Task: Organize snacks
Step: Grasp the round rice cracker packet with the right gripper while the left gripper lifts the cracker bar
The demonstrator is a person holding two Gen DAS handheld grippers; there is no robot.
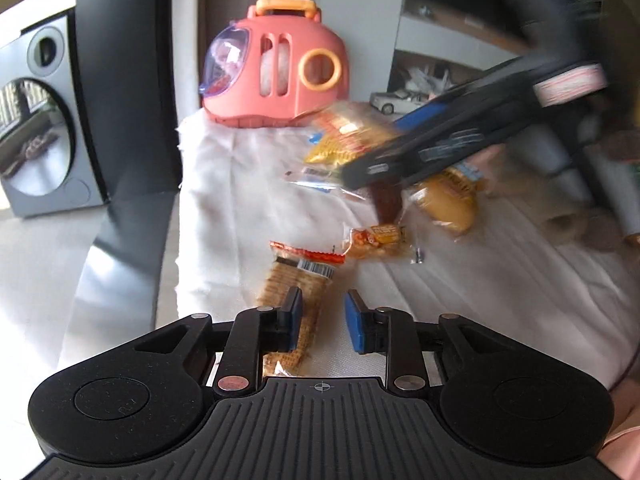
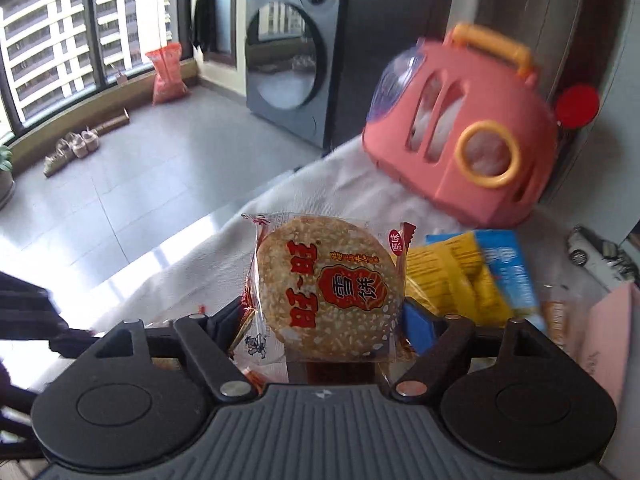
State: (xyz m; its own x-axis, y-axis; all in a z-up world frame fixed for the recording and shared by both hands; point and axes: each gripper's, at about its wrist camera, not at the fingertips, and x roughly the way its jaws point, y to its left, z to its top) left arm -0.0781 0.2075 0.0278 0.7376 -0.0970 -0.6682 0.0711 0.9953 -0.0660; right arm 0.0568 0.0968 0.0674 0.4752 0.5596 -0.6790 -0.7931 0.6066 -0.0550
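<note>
A: Biggest first?

B: White cloth (image 1: 240, 200) spread flat, with a pink carrier case (image 1: 276, 64) standing at its far end.

A: And the snacks?

B: Yellow and blue packets (image 2: 472, 276) heaped loose on the cloth near the case.

A: Right gripper (image 2: 328, 316)?

B: Clamped on a round rice cracker packet (image 2: 326, 288), held upright just beside that heap.

A: Left gripper (image 1: 326, 318)?

B: Drawn in tight around a square cracker packet (image 1: 292, 280) lying lengthwise on the cloth, well apart from the case.

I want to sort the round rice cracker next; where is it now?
In the right wrist view the round rice cracker sits between the right gripper fingers, left of the yellow packet, before the pink carrier.
</note>
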